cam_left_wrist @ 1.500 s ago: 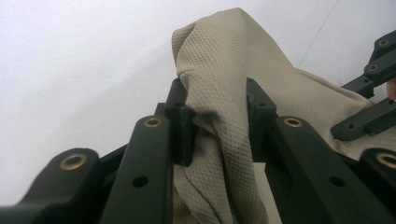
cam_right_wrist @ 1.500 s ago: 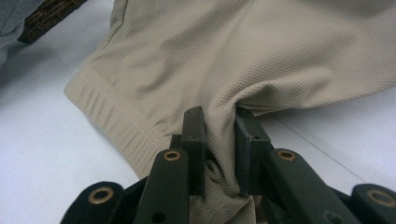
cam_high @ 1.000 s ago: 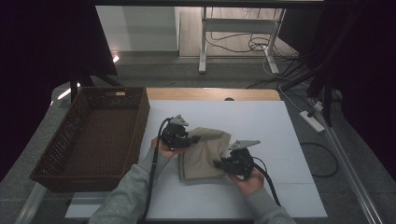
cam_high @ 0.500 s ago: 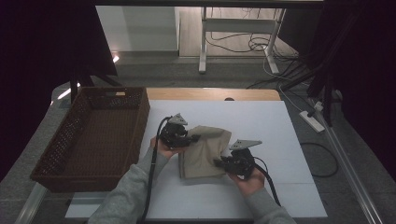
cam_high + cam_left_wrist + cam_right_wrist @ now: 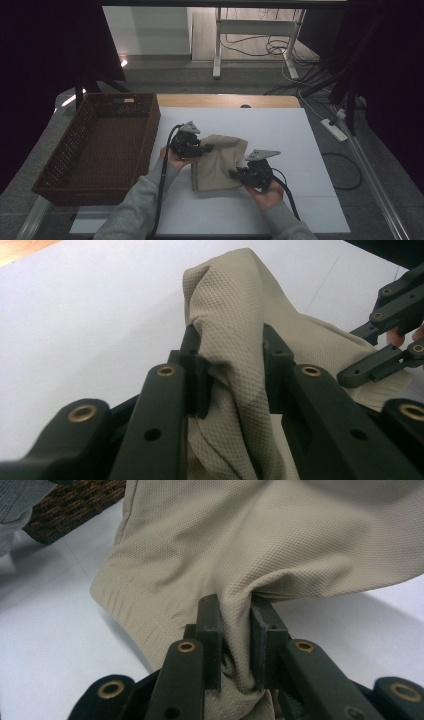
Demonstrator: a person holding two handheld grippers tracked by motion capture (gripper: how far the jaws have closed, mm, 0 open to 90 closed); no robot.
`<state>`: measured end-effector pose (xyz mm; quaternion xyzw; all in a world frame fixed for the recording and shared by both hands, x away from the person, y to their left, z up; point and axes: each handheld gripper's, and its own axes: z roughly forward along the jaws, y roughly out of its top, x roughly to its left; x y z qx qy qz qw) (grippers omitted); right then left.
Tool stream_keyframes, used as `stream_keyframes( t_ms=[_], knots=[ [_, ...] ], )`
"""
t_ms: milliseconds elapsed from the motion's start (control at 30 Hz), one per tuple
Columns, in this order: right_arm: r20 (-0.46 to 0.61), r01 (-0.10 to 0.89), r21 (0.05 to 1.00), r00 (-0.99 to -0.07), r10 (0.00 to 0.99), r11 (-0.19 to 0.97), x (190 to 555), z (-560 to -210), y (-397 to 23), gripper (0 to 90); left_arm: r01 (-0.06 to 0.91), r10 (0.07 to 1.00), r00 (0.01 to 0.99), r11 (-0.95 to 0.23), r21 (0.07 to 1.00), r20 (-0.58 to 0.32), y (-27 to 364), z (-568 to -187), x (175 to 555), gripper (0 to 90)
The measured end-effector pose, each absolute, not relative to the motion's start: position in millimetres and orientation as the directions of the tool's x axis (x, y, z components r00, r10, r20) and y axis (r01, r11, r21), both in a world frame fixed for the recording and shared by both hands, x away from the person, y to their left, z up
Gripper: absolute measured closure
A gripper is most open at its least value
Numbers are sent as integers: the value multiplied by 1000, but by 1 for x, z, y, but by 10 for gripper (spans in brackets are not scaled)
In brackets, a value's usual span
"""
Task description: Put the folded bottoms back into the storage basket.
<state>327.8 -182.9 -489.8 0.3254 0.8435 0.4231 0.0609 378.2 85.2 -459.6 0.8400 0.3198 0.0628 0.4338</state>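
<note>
I am holding a beige knit cloth (image 5: pixel 220 162) with both grippers near the middle of the white table (image 5: pixel 300 150), a little toward its near edge. The left gripper (image 5: pixel 209 148) is clamping a bunched fold at the cloth's left upper edge; in the left gripper view the fabric (image 5: pixel 235 355) is sitting pinched between the two black jaws, rising in a peak above them. The right gripper (image 5: pixel 234 174) is clamping the cloth's lower right edge; in the right gripper view the cloth (image 5: pixel 260 545) is being squeezed into a narrow pleat between the jaws, and its ribbed hem is draping down to the left toward the table. Both pairs of jaws are closed on fabric, not standing apart.

The cloth is hanging slack between the two grips, part of it lifted off the surface and its lower portion resting on the table. My left hand (image 5: pixel 172 157) is wrapping its gripper from the left side and my right hand (image 5: pixel 267 192) is cupping the other from the near side. A brown wicker basket (image 5: pixel 65 170) is sitting along the table's left edge, just beside the left gripper, apart from the cloth. Cables are trailing from both grippers toward the near edge.
</note>
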Motion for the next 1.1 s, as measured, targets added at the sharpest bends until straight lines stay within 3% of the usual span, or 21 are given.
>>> stream_keyframes(
  t_ms=[1100],
  knots=[
    [124, 420, 812, -802, 584, 405, 327, -463, -186, 778, 461, 594, 785, -369, 807, -176, 93, -431, 370, 709]
  ],
)
